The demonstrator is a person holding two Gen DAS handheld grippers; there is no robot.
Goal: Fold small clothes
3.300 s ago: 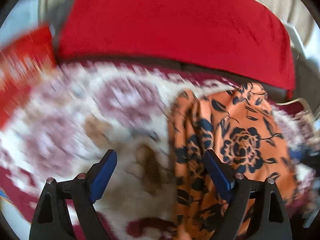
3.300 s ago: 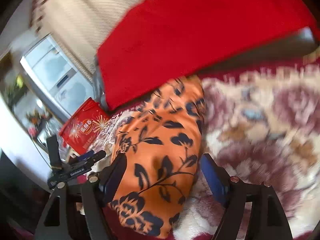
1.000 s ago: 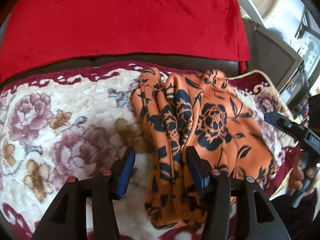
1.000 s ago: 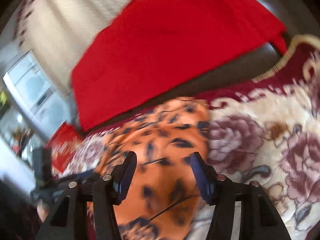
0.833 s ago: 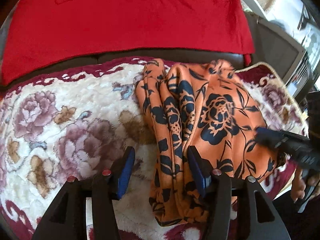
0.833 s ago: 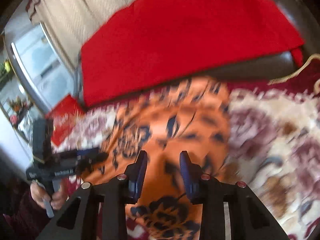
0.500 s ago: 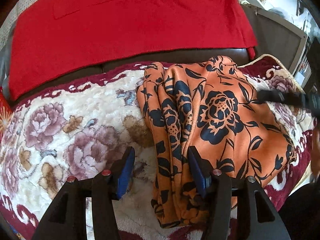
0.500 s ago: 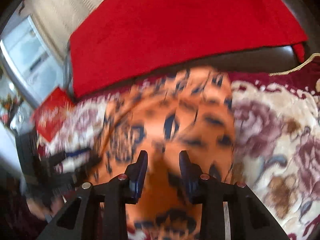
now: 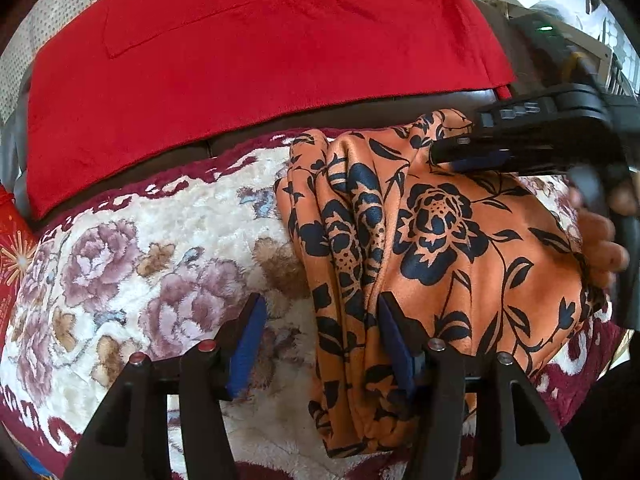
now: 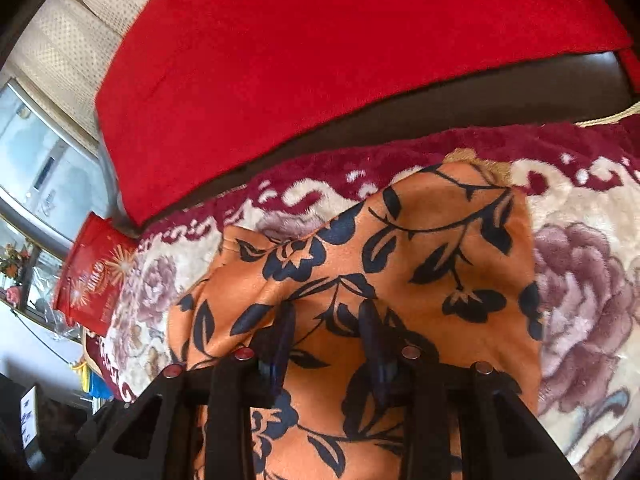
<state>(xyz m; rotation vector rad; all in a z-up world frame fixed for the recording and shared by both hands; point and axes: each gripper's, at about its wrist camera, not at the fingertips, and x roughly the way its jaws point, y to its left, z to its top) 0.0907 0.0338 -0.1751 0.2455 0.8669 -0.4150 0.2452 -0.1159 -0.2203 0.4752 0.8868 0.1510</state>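
An orange garment with a black flower print (image 9: 440, 240) lies folded on a floral plush blanket (image 9: 160, 264). My left gripper (image 9: 320, 312) is open, its jaws astride the garment's bunched left edge near the front. My right gripper (image 10: 328, 312) is open with a narrow gap, its fingers low over the garment (image 10: 400, 260). In the left wrist view the right gripper (image 9: 468, 156) reaches in from the right over the garment's far corner, with the person's hand (image 9: 600, 240) behind it.
A red cloth (image 9: 248, 48) drapes the dark sofa back behind the blanket. A red printed bag (image 10: 92, 276) stands at the blanket's left end. A glass cabinet (image 10: 36, 168) stands further left.
My right gripper has narrowed its jaws and swung over the garment, now above its far right corner. My left gripper has stayed open at the garment's left edge.
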